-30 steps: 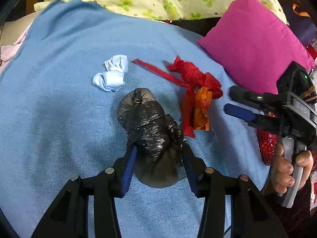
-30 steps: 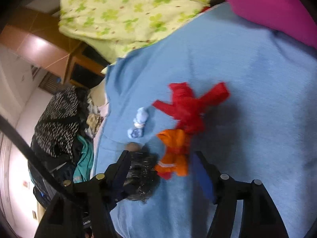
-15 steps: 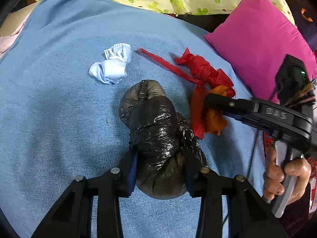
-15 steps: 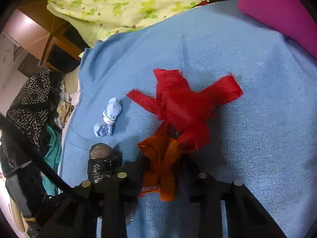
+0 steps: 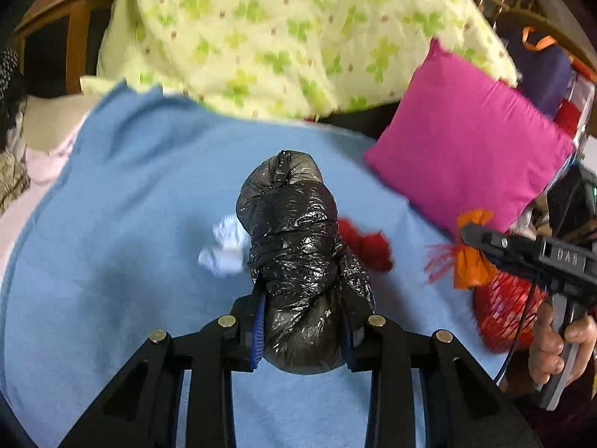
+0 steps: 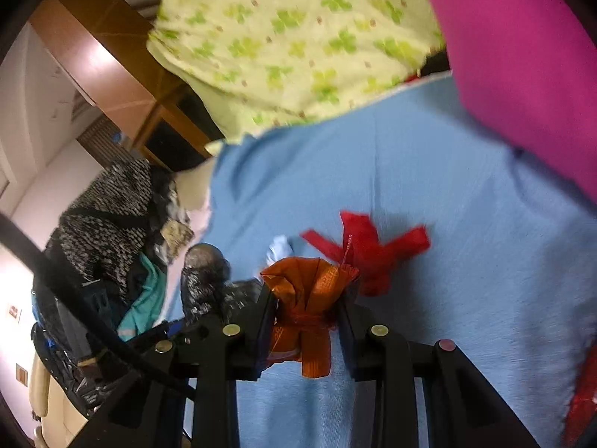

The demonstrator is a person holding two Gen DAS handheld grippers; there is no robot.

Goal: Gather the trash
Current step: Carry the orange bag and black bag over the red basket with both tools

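Over the blue blanket (image 5: 112, 224), seen from my left wrist, my left gripper (image 5: 302, 313) is clamped on the black plastic bundle (image 5: 294, 246): both fingers press its lower half and it stands up between them, its knotted top pointing away from me, raised clear of the blanket. Behind it, on the blanket, lie a small white and pale blue crumpled wad (image 5: 225, 246) on its left and a red scrap (image 5: 367, 248) on its right, both blurred. Farther right my right gripper (image 5: 470, 239) reaches in from the edge, my hand (image 5: 559, 347) around its handle, and an orange bundle (image 5: 472, 257) is pinched at its tip, with a red mesh bag (image 5: 503, 317) just below it. A magenta pillow (image 5: 470, 138) leans at the right, and a yellow-green flowered quilt (image 5: 291, 37) is heaped along the back. From my right wrist, the right gripper (image 6: 308, 317) is closed narrow on that orange bundle (image 6: 308, 298), which is tied round the middle with a red band; its top flares above the fingers and a tail hangs below. Just beyond it, flat on the blue blanket (image 6: 466, 194), lies the red scrap (image 6: 367, 254) with its strips splayed, and a bit of the pale wad (image 6: 279, 247) shows beside it. At the left the black plastic bundle (image 6: 203, 280) is visible in the left gripper, blurred. The flowered quilt (image 6: 291, 37) and magenta pillow (image 6: 522, 56) fill the top.
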